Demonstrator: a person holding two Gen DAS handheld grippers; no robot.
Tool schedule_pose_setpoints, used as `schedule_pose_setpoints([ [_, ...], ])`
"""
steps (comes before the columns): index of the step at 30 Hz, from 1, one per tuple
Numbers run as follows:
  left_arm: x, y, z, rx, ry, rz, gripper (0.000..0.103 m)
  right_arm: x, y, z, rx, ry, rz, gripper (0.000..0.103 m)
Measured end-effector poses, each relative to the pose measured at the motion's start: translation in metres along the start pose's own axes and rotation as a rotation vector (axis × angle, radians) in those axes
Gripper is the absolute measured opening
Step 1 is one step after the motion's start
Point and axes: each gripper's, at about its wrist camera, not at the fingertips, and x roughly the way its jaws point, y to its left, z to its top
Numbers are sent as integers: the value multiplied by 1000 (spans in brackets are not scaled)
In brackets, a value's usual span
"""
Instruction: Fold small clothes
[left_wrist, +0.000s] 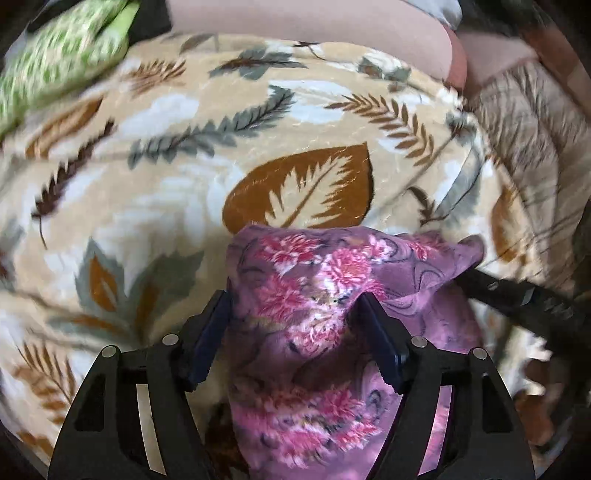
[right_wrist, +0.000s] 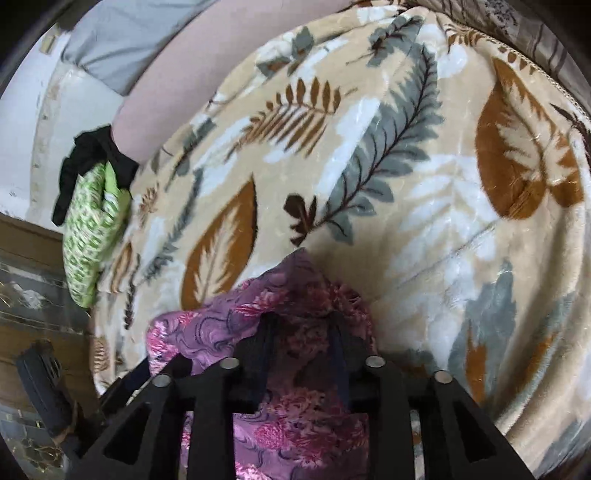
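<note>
1. The purple floral garment (left_wrist: 314, 295) lies bunched on a beige leaf-print blanket (left_wrist: 184, 147) that covers the whole work surface; the same garment shows in the right wrist view (right_wrist: 295, 306), again at the near edge of the picture.

2. The left gripper (left_wrist: 295, 317) points steeply down over the garment with its jaws wide apart. The cloth humps up between the two dark pads, but there is a gap on the left side and the right pad only meets a raised fold, so the cloth is not squeezed (the picture is blurred, so the right-hand contact is hard to judge).

3. The right gripper (right_wrist: 301, 343) stands with its jaws narrowly apart. Purple cloth rises in a peak between and around its fingertips and drapes over them; whether the pads press on it I cannot tell.

4. In the left wrist view a black finger of the other gripper reaches in from the right edge and touches the garment's right corner.

5. A green-and-white patterned cloth (right_wrist: 92, 229) lies at the blanket's far left edge, well apart from the purple garment, with a black garment (right_wrist: 88, 162) just beside and partly over it.

6. A pale pink pillow (left_wrist: 314, 22) lies along the blanket's far side.
</note>
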Motion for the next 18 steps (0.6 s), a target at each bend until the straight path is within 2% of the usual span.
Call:
schedule_pose_setpoints([
  [2,-21,12,-9,-29,-10,-45,72,-13,8,-1,-48,-17,-36,35],
  [3,-34,21,-16,-38,-34,-70,72,-26,11,-3,-64,-50,-28,36],
  [4,-42,25,-20,-44,-48,-88,72,-41,12,-6,-83,-90,-4,41],
  [6,-53,43,-29,-83,-61,-123,72,-61,18,-11,-123,-156,5,65],
  [7,-55,51,-30,-107,-57,-140,72,-71,17,-13,-136,-188,-22,90],
  [8,-55,59,-32,-134,-50,-166,72,-75,15,-13,-142,-201,-34,97],
  [11,-44,71,-31,-204,-20,-239,72,-65,-1,-7,-103,-123,0,97],
  [13,-34,73,-28,-232,3,-305,72,-32,-15,2,-16,11,56,97],
  [15,-18,70,-21,-264,26,-349,72,-6,-21,9,33,98,94,89],
  [17,-4,64,-14,-266,54,-359,72,8,-27,12,79,141,126,71],
  [18,3,63,-11,-272,66,-362,72,13,-31,12,100,153,141,68],
])
